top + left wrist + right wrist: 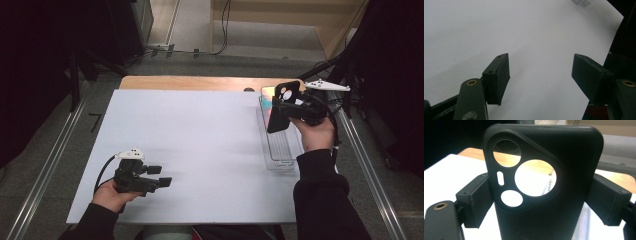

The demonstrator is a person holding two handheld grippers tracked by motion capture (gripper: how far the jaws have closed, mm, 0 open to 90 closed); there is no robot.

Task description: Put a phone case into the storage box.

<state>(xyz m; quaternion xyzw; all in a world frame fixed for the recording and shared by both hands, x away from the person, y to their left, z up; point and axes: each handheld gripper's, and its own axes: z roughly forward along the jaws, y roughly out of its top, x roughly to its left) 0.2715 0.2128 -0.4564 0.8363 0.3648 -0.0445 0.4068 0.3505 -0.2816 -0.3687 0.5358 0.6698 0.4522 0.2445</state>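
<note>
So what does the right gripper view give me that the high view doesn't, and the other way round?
Right gripper view alone: the case's camera holes up close, with both pads pressing its sides. High view alone: the left gripper open and low over the white table, a phone at the far end of the clear tray, and the floor around. Both: the black case upright in the right gripper, above the tray.

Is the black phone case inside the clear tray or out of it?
Out. The right tongs hold the case lifted above the tray, pads clamped on both its side edges.
</note>
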